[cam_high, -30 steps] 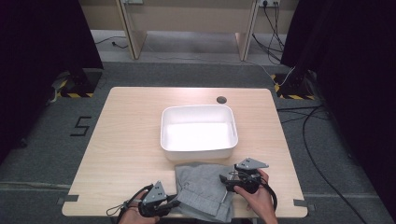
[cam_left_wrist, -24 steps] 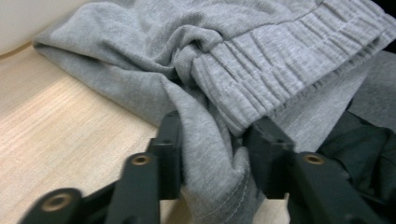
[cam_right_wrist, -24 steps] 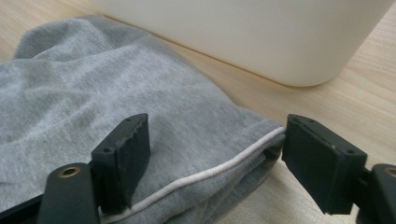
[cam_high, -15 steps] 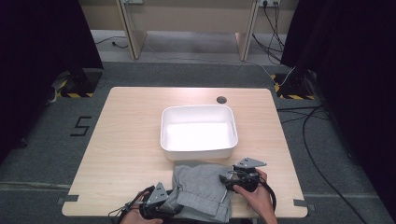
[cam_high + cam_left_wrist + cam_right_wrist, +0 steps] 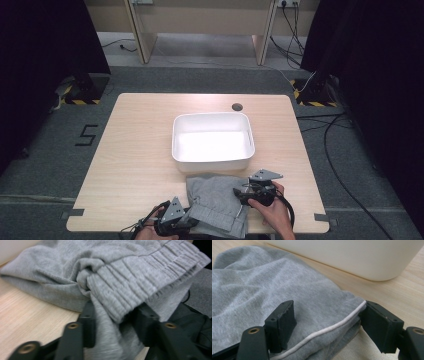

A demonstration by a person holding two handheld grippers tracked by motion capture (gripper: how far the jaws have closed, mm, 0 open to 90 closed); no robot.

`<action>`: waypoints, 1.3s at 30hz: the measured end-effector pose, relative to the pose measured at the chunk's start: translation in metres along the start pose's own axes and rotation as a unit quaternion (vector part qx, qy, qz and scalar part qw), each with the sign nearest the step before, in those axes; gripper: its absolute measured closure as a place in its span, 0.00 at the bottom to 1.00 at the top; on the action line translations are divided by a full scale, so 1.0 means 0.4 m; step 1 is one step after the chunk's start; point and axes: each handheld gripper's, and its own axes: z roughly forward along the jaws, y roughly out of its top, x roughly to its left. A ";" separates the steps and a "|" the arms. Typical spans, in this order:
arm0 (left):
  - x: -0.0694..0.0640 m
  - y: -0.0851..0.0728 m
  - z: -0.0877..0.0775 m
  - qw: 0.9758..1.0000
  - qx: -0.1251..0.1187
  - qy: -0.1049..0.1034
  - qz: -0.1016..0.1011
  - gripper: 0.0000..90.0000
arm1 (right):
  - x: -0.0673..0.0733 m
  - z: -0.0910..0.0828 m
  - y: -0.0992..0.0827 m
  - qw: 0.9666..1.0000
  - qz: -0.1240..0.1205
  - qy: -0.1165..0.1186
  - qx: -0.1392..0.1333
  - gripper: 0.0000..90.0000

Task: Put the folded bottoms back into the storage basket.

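Grey sweatpants (image 5: 216, 202) lie bunched at the near edge of my table (image 5: 135, 145), just in front of the white tub (image 5: 212, 141). My left gripper (image 5: 113, 323) sits at their near-left corner; its jaws have just been closing, and the ribbed waistband (image 5: 140, 280) fills the gap between them, pressed by both pads. My right gripper (image 5: 327, 322) rests at the right edge, jaws wide, straddling the cloth and its white drawcord (image 5: 329, 328) without pinching.

Garment (image 5: 216, 204) on table (image 5: 130, 150), just before tub (image 5: 212, 162), between the grippers
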 end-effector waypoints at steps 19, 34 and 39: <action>0.010 0.004 -0.001 1.000 -0.004 -0.023 0.011 0.80 | -0.027 0.020 -0.013 0.995 0.073 0.057 -0.024 0.64; -0.025 0.037 -0.064 0.998 -0.028 -0.052 0.032 0.82 | 0.078 -0.091 0.035 0.996 -0.013 0.034 -0.081 0.69; -0.024 0.062 -0.093 0.997 -0.038 -0.050 0.037 0.82 | 0.093 -0.126 0.058 0.994 -0.023 0.033 -0.098 0.69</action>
